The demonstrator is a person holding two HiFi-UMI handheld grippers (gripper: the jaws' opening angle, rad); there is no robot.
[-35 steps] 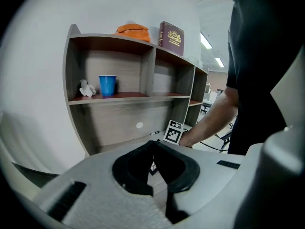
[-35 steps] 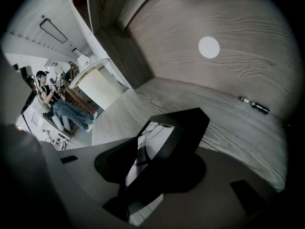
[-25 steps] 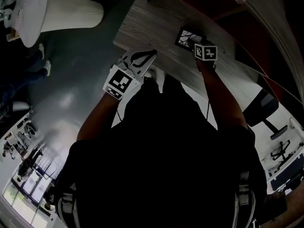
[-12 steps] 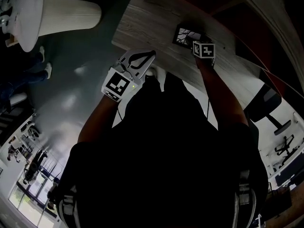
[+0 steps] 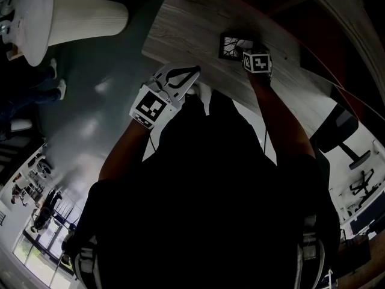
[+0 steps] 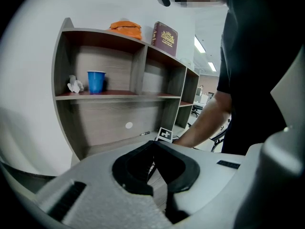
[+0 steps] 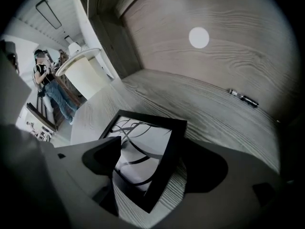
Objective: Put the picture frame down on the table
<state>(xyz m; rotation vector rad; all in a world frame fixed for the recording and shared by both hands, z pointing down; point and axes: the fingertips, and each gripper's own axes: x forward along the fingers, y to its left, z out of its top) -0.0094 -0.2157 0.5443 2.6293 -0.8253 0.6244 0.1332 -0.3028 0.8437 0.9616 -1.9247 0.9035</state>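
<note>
My right claw (image 7: 152,165) has just been opening and now stands wide, released. The picture frame (image 7: 143,162) sits between its jaws, but the pads no longer press on it. The black frame lies face up on the grey wood desk (image 7: 214,113), near the back panel, and a small pen-like thing (image 7: 243,98) lies well apart from it. My left claw (image 6: 155,147) is clenched on nothing, tips together at the desk's near edge. It faces a shelf (image 6: 119,95) holding a blue cup (image 6: 96,81).
</note>
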